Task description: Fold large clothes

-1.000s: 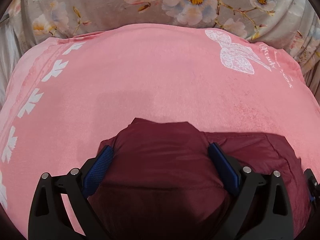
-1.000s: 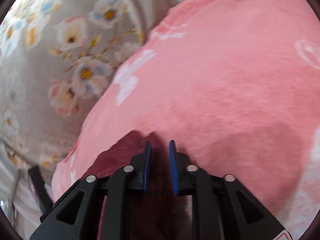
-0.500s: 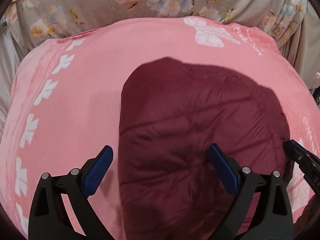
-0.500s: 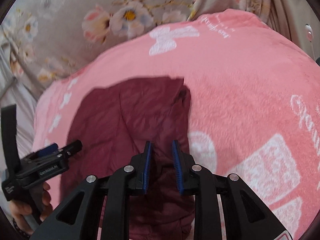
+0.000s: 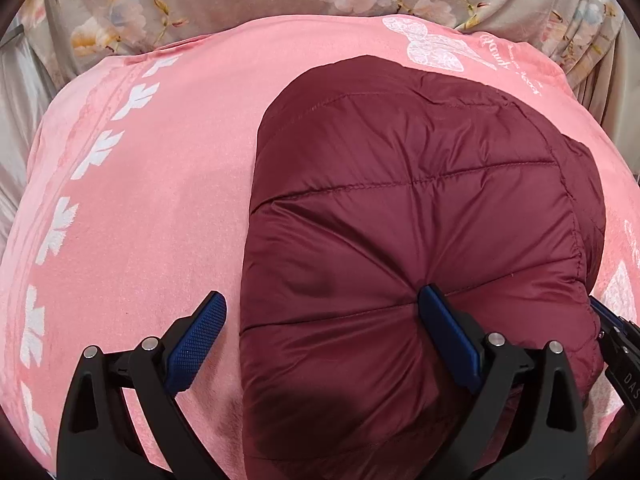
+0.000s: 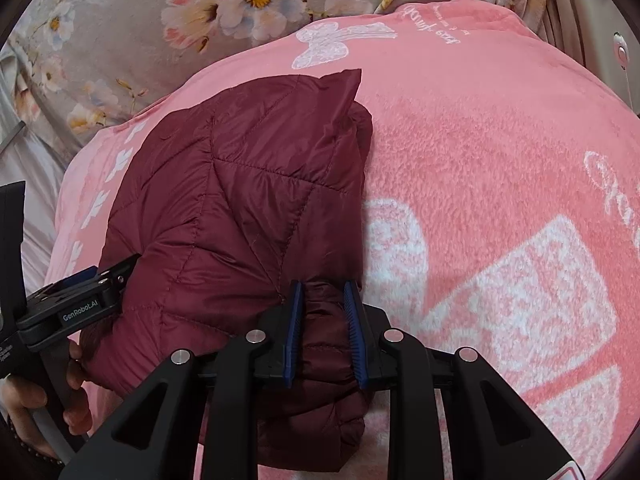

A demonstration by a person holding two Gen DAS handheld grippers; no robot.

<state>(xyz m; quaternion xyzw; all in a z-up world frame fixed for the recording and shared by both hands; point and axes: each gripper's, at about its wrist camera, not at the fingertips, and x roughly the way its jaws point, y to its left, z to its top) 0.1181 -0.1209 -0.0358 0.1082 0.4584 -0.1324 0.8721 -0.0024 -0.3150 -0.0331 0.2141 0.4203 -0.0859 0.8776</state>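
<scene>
Nearest the right wrist camera, the right gripper [image 6: 324,336] is clamped on a bunched fold at the near edge of the maroon quilted jacket [image 6: 240,208], its blue pads pressing the padding from both sides. The left gripper [image 5: 320,340] stands wide apart over the same near end: one pad sits on the pink blanket [image 5: 140,200] just beside the jacket's edge, the other rests against the quilting, gripping nothing. A hand [image 6: 24,404] holds that left gripper. The jacket lies folded on the blanket, its long axis running away from the grippers, a pointed corner [image 6: 348,80] at the far end. Beyond lies floral bedding [image 5: 200,4].
</scene>
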